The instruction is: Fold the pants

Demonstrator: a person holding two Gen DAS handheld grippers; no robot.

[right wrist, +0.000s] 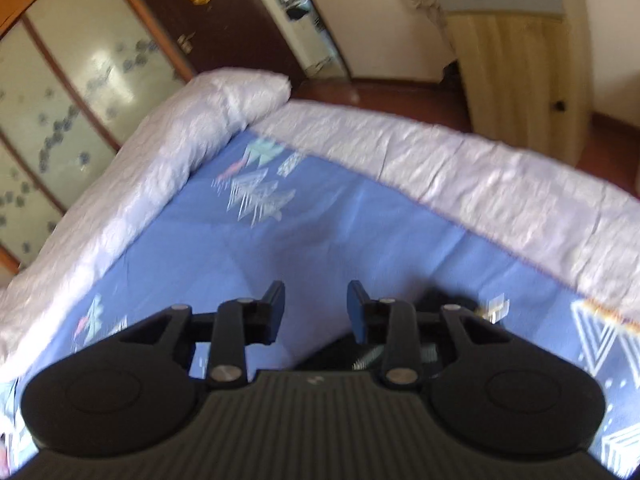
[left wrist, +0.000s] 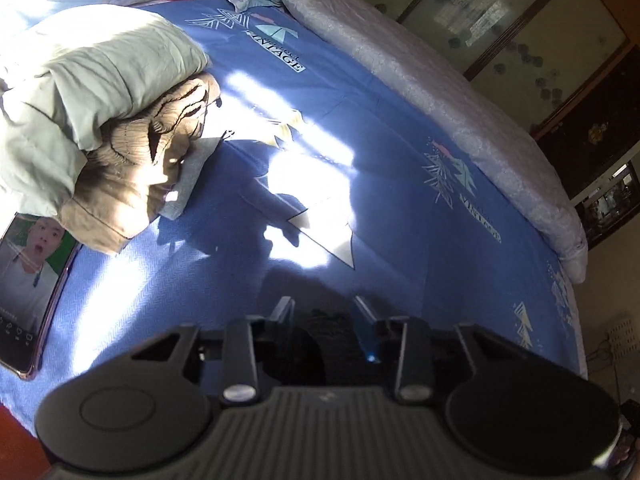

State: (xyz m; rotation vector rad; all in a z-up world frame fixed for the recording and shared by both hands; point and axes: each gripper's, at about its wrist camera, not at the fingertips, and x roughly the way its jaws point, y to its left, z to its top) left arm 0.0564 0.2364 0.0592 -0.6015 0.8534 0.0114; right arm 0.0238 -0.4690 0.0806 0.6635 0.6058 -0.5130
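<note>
A dark, black-looking piece of cloth (left wrist: 329,320) lies on the blue bed sheet (left wrist: 400,168) right under my left gripper (left wrist: 322,307). The left jaws stand apart and the pads press on nothing. In the right wrist view the same kind of dark cloth (right wrist: 446,300) shows behind and below my right gripper (right wrist: 316,300). That gripper is open too, with only bare blue sheet (right wrist: 320,224) between its fingers. I cannot tell whether the dark cloth is the pants; most of it is hidden by the gripper bodies.
A pile of garments sits at the left: a pale green one (left wrist: 80,80) on top, a tan one (left wrist: 136,168) and a grey one (left wrist: 192,176) under it. A phone (left wrist: 32,292) lies beside the pile. A rolled white quilt (left wrist: 440,92) (right wrist: 480,188) borders the bed, with a wardrobe (left wrist: 500,20) beyond.
</note>
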